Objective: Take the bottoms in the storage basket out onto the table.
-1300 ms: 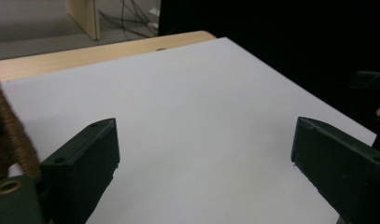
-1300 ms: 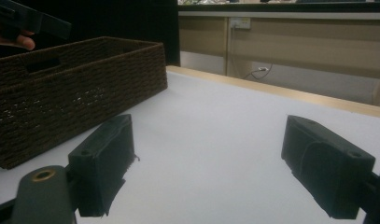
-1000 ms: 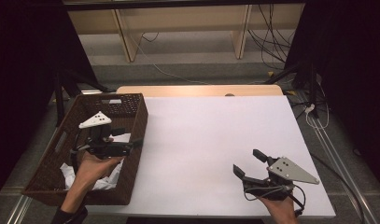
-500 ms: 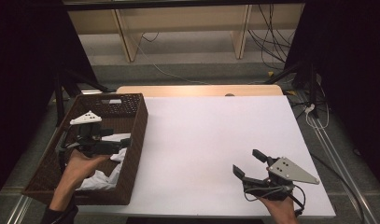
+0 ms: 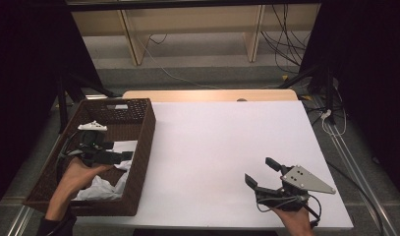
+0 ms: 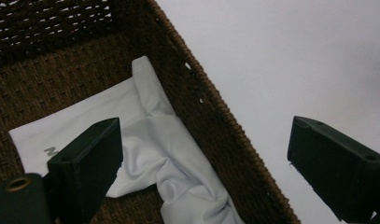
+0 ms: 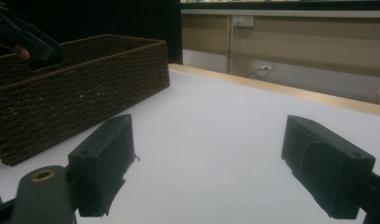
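A dark brown wicker basket (image 5: 144,132) stands at the table's left side with a crumpled white cloth (image 5: 100,189) in it. My left gripper (image 5: 123,157) hovers inside the basket above the cloth, open. Its jaws have just closed a little, with nothing pressed between them. In the left gripper view the cloth (image 6: 150,140) lies below the left gripper (image 6: 204,140), against the basket wall (image 6: 225,135). My right gripper (image 5: 260,170) rests low near the table's front right, open and empty. The right gripper view looks past the right gripper (image 7: 206,135) to the basket (image 7: 85,79).
The white table top (image 5: 222,142) stretches between the basket and the right gripper, with a wooden strip (image 5: 207,95) along its far edge. Cables and shelf legs lie on the floor beyond. Dark curtains flank both sides.
My left gripper has shifted left and a little lower inside the basket, over the cloth. The right gripper has stayed where it was.
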Motion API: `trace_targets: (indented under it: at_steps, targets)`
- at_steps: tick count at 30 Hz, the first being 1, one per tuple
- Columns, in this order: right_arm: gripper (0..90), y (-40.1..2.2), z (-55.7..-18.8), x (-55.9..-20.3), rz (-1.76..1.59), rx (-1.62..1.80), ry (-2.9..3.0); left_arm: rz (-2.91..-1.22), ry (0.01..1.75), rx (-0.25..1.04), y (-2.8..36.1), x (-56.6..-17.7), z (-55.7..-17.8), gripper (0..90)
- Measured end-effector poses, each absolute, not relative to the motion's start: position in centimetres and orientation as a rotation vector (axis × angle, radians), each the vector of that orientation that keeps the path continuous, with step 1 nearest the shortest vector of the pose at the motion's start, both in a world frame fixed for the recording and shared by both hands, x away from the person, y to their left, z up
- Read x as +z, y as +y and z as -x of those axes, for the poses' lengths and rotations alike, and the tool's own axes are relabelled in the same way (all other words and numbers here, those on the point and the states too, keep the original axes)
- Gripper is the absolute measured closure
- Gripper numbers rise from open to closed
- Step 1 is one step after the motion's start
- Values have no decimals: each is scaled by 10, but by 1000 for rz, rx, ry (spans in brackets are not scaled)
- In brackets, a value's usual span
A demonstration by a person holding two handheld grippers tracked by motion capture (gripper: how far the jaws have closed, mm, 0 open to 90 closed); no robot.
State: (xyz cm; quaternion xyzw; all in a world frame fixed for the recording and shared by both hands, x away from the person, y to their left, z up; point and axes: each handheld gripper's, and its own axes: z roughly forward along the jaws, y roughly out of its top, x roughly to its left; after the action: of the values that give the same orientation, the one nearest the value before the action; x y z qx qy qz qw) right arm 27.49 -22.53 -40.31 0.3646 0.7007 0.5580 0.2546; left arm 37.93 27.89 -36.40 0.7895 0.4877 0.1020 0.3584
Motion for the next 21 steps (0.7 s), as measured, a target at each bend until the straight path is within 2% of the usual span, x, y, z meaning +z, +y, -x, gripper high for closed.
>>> trace_targets:
  at_steps: [21]
  targets:
    - [181, -226, -276, -403, -997, 1511, 1909, -2214, 1308, 170, 283, -384, -387, 123]
